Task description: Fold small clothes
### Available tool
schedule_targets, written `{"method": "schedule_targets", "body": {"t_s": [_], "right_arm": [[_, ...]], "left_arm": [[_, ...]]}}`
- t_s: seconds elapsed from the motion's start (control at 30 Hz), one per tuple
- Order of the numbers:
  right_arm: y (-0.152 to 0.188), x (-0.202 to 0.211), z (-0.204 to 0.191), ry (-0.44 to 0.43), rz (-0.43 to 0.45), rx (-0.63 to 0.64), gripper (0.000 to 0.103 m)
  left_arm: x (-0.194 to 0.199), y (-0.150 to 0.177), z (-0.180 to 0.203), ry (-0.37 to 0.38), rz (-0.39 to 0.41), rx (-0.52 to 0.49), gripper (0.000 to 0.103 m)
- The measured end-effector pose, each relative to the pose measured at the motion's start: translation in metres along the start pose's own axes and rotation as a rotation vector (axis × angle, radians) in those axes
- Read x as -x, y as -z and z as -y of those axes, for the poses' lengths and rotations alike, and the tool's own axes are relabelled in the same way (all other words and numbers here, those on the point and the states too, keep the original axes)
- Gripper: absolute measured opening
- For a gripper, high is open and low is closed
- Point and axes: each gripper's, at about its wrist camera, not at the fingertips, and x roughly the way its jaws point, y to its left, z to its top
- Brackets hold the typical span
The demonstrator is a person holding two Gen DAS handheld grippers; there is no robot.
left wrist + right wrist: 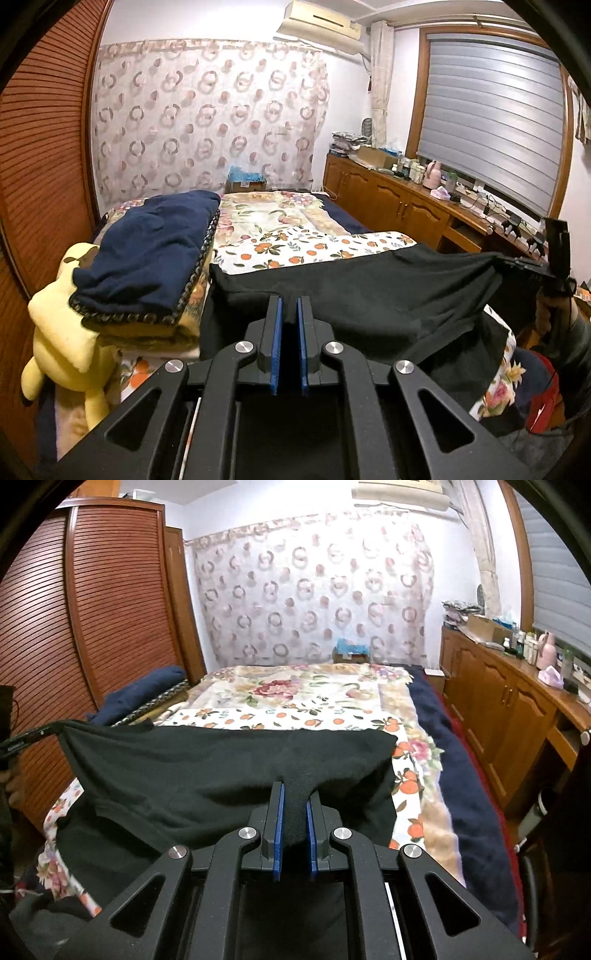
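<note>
A black garment (369, 291) is stretched over the near end of the bed, held up at two corners. My left gripper (290, 306) is shut on its near edge, the blue pads close together with black cloth between them. My right gripper (294, 794) is shut on another bunched part of the same black garment (229, 768). The right gripper also shows at the far right of the left wrist view (532, 266), holding a raised corner. The left gripper shows at the left edge of the right wrist view (22, 740), pulling its corner taut.
The bed (295, 690) has a floral and orange-print cover. A folded navy blanket (155, 243) and a yellow plush toy (66, 332) lie on its left. A wooden wardrobe (92, 602) stands left, a cluttered wooden cabinet (399, 199) right.
</note>
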Motion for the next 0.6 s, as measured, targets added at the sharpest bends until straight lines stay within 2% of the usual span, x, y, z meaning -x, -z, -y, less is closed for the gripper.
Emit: {"method": "schedule_targets", "body": {"t_s": [0.13, 0.33, 0.5, 0.53, 0.6], "right_arm": [[0.012, 0.023, -0.002, -0.001, -0.006, 0.025, 0.010], [0.025, 0.043, -0.004, 0.031, -0.050, 0.069, 0.010], [0.044, 0.026, -0.004, 0.050, -0.153, 0.072, 0.010], [0.048, 0.020, -0.003, 0.055, -0.177, 0.066, 0.010], [0.052, 0.010, -0.004, 0.070, -0.199, 0.062, 0.021]], "left_arm": [[0.016, 0.023, -0.003, -0.013, -0.029, 0.009, 0.009], [0.017, 0.049, -0.005, -0.043, -0.093, 0.017, 0.009], [-0.003, 0.085, -0.011, -0.040, -0.196, 0.061, 0.009], [-0.006, 0.091, -0.012, -0.027, -0.213, 0.070, 0.012], [-0.011, 0.098, -0.013, -0.030, -0.236, 0.086, 0.016]]}}
